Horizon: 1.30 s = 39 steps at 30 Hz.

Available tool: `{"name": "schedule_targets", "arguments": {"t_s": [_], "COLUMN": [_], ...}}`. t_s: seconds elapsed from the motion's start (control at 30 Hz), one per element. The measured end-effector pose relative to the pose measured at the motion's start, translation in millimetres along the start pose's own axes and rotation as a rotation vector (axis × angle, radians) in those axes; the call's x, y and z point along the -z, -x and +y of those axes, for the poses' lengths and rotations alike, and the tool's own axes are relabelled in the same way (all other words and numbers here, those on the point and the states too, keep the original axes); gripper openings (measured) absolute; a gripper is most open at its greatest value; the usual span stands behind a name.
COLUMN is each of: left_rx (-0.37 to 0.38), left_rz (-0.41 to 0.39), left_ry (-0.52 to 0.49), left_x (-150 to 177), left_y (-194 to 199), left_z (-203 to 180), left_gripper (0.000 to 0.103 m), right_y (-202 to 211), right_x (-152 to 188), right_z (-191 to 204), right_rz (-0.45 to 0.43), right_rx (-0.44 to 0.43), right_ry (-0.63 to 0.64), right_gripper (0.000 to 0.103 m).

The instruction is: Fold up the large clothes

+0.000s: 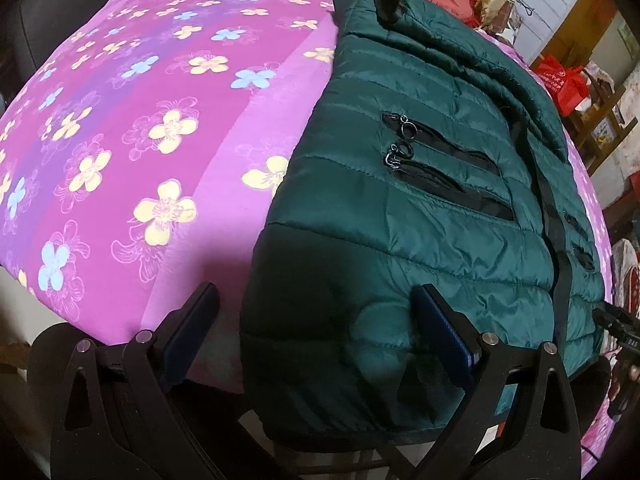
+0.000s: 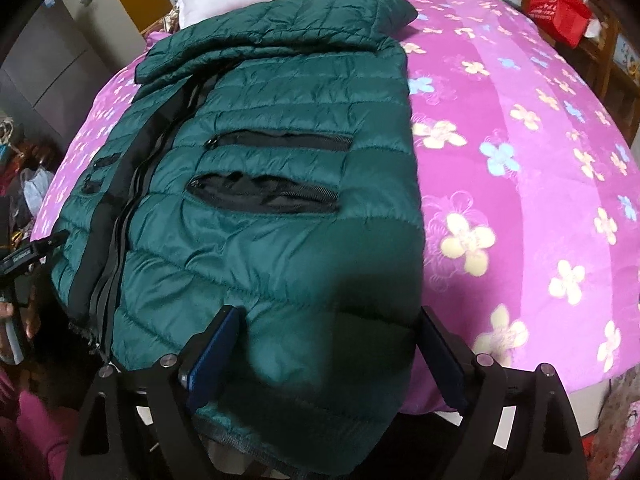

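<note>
A: Item: dark green quilted puffer jacket [image 1: 420,184], lying flat on the pink flower-print bed cover [image 1: 120,128], front zip undone.

B: Left tongs [image 1: 316,336]?

A: Spread wide over its hem. Right tongs [image 2: 328,352] likewise, gripping nothing.

Jacket [image 2: 280,240] hem passes out of view beneath the right gripper [image 2: 332,354]; bedspread [image 1: 120,140] edges cropped.

Green puffer jacket [image 2: 280,240] on floral bedspread [image 2: 520,160], right hand-held gripper [image 2: 332,344] spread wide
</note>
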<state>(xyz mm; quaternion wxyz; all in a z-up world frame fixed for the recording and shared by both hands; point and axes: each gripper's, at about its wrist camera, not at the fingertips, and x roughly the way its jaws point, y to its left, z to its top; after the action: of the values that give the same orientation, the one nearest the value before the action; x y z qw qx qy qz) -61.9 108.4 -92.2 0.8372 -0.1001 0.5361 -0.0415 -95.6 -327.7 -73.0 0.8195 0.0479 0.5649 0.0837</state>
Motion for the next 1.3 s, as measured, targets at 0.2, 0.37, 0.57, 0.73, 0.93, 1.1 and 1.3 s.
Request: {"name": "schedule_targets", "arguments": {"t_s": [0.2, 0.37, 0.57, 0.73, 0.93, 1.1, 1.3], "left_rx": [-0.006, -0.011, -0.016, -0.034, -0.021, -0.011, -0.008], "left_rz": [0.000, 0.004, 0.003, -0.010, -0.006, -0.011, -0.021], "left_ry": [-0.010, -0.015, -0.023, -0.030, -0.041, -0.061, -0.070], "left_x": [-0.2, -1.7, -2.8, -0.4, -0.2, 1.4, 2.6], "left_y": [-0.8, -2.4, -3.8, -4.8, -5.2, -4.4, -4.1], "left_z": [-0.9, -4.6, -6.1, -9.9, -12.2, -15.7, -17.5], "left_gripper": [0.098, 0.098, 0.098, 0.099, 0.099, 0.099, 0.098], "right_y": [-2.3, 0.1, -3.0, -2.9, 1.1, 1.4, 1.7], "right_x": [6.8, 8.4, 11.2, 14.6, 13.8, 11.5, 10.5], "right_z": [-0.6, 11.3, 11.5, 14.8, 13.3, 15.8, 18.2], "right_rz": [0.024, 0.017, 0.014, -0.006, -0.025, -0.028, -0.035], "right_rx": [-0.049, -0.104, -0.110, -0.088, -0.091, -0.087, -0.083], "right_ry": [-0.004, 0.025, 0.041, 0.065, 0.067, 0.085, 0.106], "right_gripper": [0.089, 0.090, 0.091, 0.090, 0.064, 0.052, 0.047]}}
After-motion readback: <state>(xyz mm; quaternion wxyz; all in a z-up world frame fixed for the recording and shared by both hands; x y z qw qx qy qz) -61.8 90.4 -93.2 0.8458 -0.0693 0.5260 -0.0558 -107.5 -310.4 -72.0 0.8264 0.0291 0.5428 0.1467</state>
